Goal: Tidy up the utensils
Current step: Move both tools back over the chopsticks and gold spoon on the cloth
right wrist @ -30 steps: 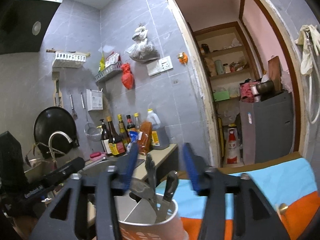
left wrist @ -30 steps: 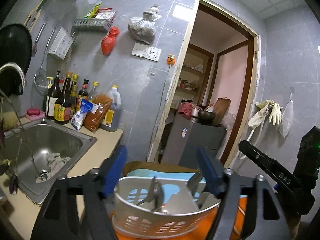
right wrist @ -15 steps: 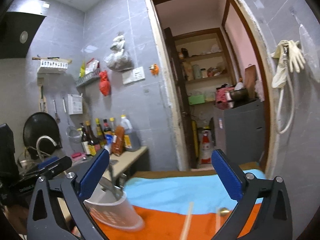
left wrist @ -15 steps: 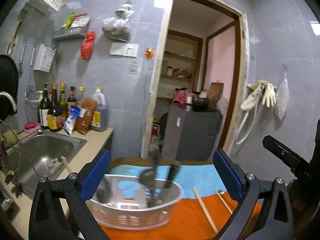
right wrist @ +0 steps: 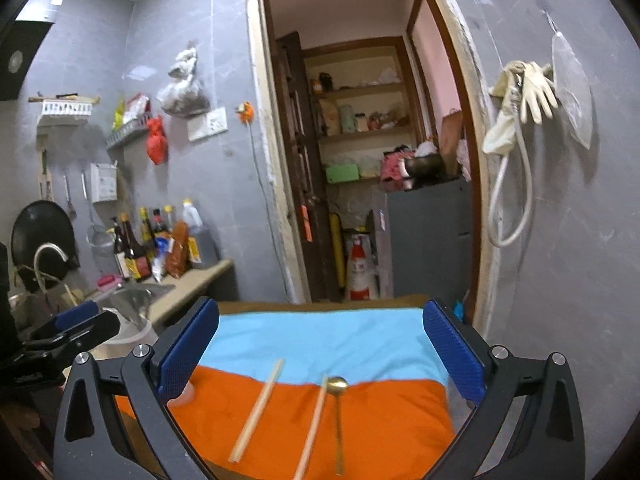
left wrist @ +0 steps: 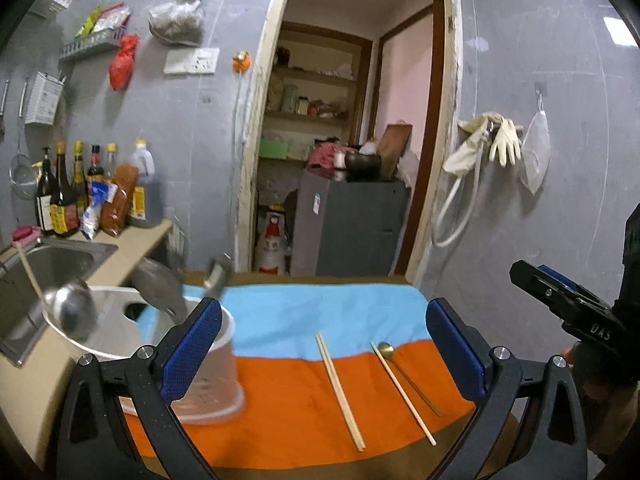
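Chopsticks and spoon on the cloth

Two chopsticks (left wrist: pixel 340 388) and one gold spoon (left wrist: pixel 400 368) lie on the orange cloth (left wrist: pixel 280 400). One white caddy (left wrist: pixel 208 380) with two ladles (left wrist: pixel 72 312) stands left. Left gripper (left wrist: pixel 324 344) and right gripper (right wrist: pixel 320 348) both gape wide, empty

"DAS" on the right tool (left wrist: pixel 576 312), bottle labels unreadable

A: Where do both wrist views look from?
B: Low over the orange-and-blue cloth (left wrist: pixel 280 392), facing the doorway (left wrist: pixel 344 128) at 12 o'clock.
A: Shared?
B: Chopsticks (right wrist: pixel 258 410), gold spoon (right wrist: pixel 337 386), sink (left wrist: pixel 44 264) at 9 o'clock.
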Tool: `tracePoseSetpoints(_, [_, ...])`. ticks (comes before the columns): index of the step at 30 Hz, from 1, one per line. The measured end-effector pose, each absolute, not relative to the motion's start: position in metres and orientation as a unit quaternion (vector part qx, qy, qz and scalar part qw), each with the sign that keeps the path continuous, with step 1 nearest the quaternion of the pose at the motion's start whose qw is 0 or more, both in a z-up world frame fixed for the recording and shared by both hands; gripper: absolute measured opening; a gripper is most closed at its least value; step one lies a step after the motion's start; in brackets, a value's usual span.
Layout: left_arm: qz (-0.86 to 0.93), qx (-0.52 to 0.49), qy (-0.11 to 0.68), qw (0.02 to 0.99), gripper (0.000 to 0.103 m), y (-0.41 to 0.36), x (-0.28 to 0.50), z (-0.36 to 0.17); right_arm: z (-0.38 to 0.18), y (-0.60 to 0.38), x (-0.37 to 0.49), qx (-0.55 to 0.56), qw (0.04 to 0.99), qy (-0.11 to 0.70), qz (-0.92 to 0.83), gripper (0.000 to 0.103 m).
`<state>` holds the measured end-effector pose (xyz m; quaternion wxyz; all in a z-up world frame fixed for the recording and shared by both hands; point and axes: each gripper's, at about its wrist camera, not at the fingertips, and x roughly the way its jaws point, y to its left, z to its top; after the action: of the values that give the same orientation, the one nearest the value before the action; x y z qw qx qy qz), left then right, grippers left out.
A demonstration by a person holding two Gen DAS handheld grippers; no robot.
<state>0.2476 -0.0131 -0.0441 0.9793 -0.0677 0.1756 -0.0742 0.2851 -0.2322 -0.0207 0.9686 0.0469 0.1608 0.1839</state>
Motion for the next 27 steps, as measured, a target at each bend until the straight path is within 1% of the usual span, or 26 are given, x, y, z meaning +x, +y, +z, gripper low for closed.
tracePoseSetpoints(9, [-0.079, -0.057, 0.229, 0.969, 0.1, -0.037, 0.272, -0.083, -0.056, -0.254, 0.3, 0.05, 0.962, 0.204, 0.176, 0.103])
tracePoseSetpoints(15, [-0.08, -0.063, 0.273, 0.956, 0.1, -0.04, 0.295, -0.109, -0.081, -0.261, 0.314, 0.057, 0.95, 0.25, 0.18, 0.103])
tracePoseSetpoints(19, [-0.078, -0.08, 0.298, 0.948, 0.1, -0.038, 0.309, -0.121, -0.095, -0.26, 0.321, 0.06, 0.939, 0.277, 0.193, 0.101])
tracePoseSetpoints(22, [-0.072, -0.083, 0.315, 0.943, 0.1, -0.036, 0.318, -0.13, -0.103, -0.257, 0.327, 0.058, 0.933, 0.292, 0.203, 0.096])
tracePoseSetpoints(25, [-0.069, -0.088, 0.328, 0.938, 0.099, -0.036, 0.325, -0.136, -0.11, -0.252, 0.331, 0.052, 0.926, 0.304, 0.218, 0.088])
tracePoseSetpoints(27, [-0.069, -0.093, 0.336, 0.935, 0.099, -0.035, 0.329, -0.14, -0.113, -0.247, 0.334, 0.047, 0.922, 0.312, 0.227, 0.077])
